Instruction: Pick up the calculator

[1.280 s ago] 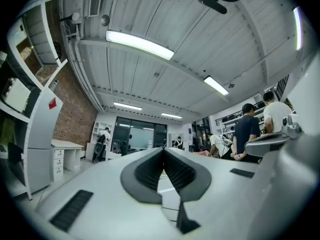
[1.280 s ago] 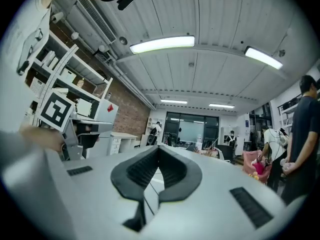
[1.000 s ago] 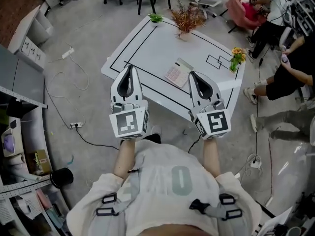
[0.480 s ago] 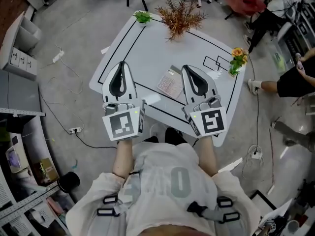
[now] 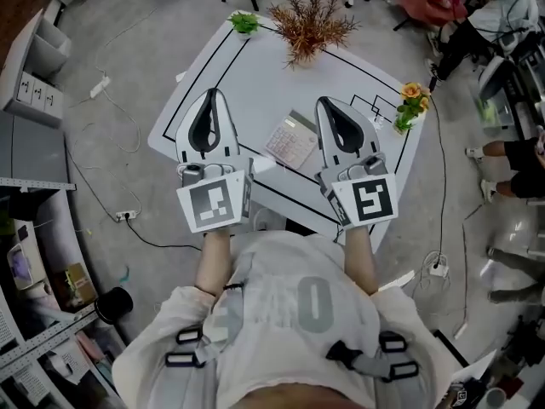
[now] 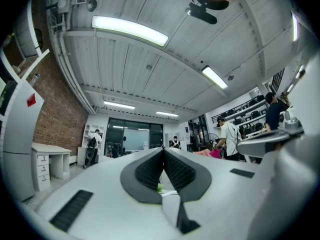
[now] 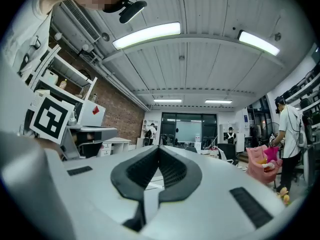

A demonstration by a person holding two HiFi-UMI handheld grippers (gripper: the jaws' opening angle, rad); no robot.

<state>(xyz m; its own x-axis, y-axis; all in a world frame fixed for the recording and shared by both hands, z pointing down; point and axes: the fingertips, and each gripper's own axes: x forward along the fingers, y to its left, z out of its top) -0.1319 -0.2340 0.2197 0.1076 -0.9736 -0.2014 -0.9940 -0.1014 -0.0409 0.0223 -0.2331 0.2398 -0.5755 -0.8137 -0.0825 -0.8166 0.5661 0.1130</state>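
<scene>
The left tongs [image 5: 213,95] are clenched: their dark pads meet at the tips with nothing caught between them. They sit at the end of the person's left forearm [image 5: 215,261], which reaches straight forward from the body, and the marker cube [image 5: 214,204] faces back up at the head camera. They point away over the near left part of the white table [image 5: 255,75], close to its black border line, and their own view looks out roughly level into the room.

The calculator [image 5: 292,143] lies flat on the table between the two tools, just beside the right one and apart from the left. Neither tool grasps it.

The right tongs [image 5: 327,102] are clenched too, tips together and empty. The right forearm [image 5: 358,258] is stretched forward, parallel to the left, so both tools sit side by side at about the same reach. Along the table's far edge stand a small green plant [image 5: 245,24] and a dried reddish plant [image 5: 308,28], and yellow flowers [image 5: 410,102] stand at the right edge
</scene>
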